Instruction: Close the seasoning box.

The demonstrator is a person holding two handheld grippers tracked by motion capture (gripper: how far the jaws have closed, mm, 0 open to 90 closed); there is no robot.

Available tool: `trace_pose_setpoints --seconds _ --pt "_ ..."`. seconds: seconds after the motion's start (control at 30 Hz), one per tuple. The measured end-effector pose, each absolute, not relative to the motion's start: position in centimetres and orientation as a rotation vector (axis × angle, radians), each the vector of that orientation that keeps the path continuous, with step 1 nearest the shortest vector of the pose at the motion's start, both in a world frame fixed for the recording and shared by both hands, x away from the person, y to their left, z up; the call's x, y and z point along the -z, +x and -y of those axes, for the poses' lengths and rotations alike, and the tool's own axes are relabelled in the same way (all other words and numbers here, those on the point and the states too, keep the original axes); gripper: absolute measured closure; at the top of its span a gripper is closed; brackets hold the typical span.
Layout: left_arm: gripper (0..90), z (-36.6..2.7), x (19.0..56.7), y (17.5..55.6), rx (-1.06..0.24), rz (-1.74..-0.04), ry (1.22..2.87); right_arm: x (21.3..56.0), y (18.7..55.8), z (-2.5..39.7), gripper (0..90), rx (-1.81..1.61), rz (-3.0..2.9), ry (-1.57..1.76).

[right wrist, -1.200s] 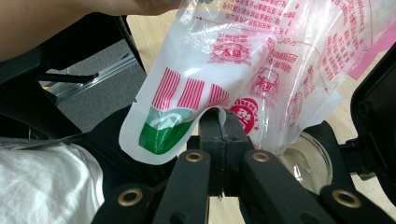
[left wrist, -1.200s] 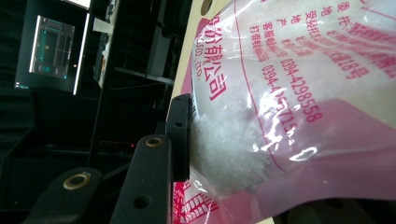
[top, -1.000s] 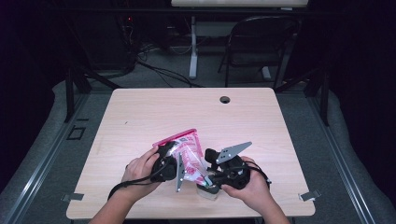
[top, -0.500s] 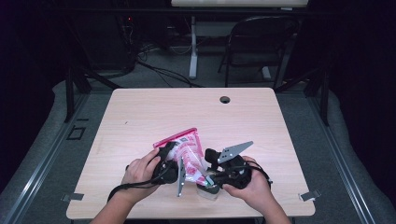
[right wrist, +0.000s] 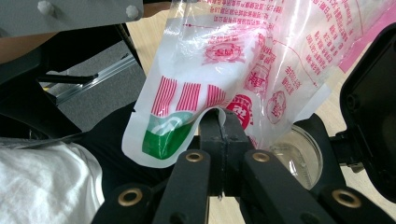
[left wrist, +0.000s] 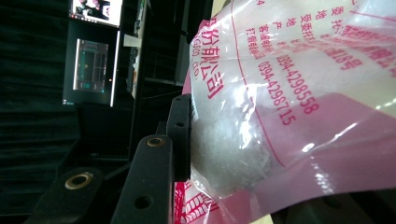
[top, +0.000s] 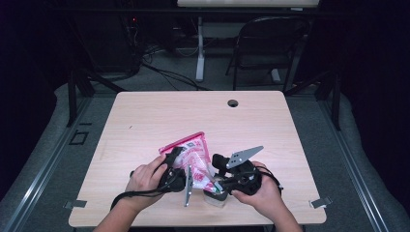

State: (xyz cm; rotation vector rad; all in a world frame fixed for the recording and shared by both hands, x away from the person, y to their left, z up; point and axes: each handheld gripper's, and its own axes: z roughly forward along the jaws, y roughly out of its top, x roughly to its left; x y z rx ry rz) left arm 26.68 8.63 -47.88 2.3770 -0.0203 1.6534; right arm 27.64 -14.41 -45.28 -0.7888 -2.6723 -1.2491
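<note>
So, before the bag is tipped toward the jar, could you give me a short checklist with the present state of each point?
1. Right gripper shut on the bag's lower edge: ok.
2. Left gripper pressing the plastic bag of white granules: one jaw pad touches it; full clamp cannot tell.
3. Glass jar under the bag: ok.
4. Jar mouth uncovered: cannot tell.
5. Bag opened at some corner: cannot tell.
6. Bag lifted off the table: ok.

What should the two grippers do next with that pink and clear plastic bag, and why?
Probably tip the pink and clear plastic bag a little further over the clear jar. The left gripper and right gripper both pinch it, the white powder sits low, and the jar's mouth lies just below.
</note>
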Motion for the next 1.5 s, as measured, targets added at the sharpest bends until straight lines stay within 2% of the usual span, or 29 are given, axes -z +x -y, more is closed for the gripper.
trace_pose_setpoints --seconds 1.5 --pt "71.7 -8.15 47.50 26.07 -1.725 0.086 2.340 45.21 27.57 14.64 90.0 1.234 2.670 -0.783"
